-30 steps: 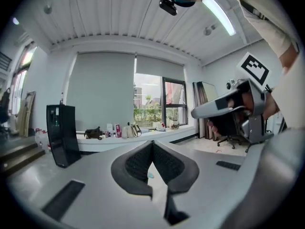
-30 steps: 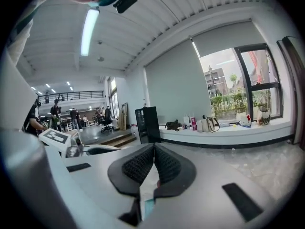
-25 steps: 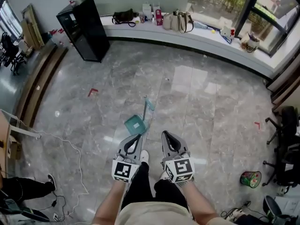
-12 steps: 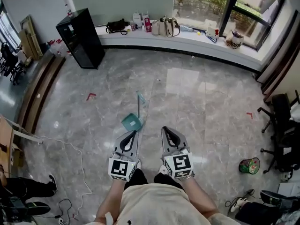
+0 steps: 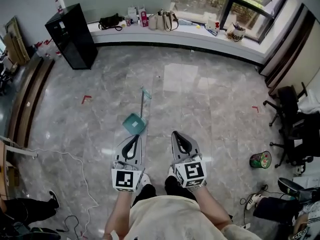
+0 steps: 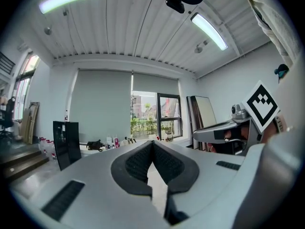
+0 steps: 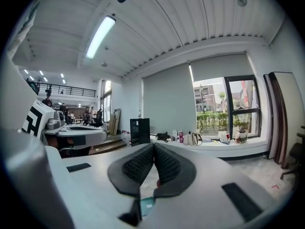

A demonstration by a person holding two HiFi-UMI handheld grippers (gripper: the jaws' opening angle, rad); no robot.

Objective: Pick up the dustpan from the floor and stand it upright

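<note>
A teal dustpan (image 5: 134, 123) lies flat on the marble floor in the head view, its long thin handle (image 5: 143, 103) pointing away from me toward the window ledge. My left gripper (image 5: 135, 136) hangs just short of the pan's near edge, jaws shut with nothing between them. To its right my right gripper (image 5: 176, 134) is also shut and empty. Both grippers point level across the room, so in the left gripper view the dustpan is out of sight. A small teal patch (image 7: 146, 205) shows under the jaws in the right gripper view.
A black cabinet (image 5: 70, 36) stands at the back left. A white ledge (image 5: 200, 36) with bags and bottles runs under the window. Office chairs (image 5: 295, 129) and a green bin (image 5: 260, 159) sit at the right. A white cable (image 5: 75, 164) trails at the left. Red floor marks (image 5: 86, 99) lie nearby.
The view has pulled back and tilted, so the dustpan sits further left and up from the grippers. Both grippers stay shut and side by side.
</note>
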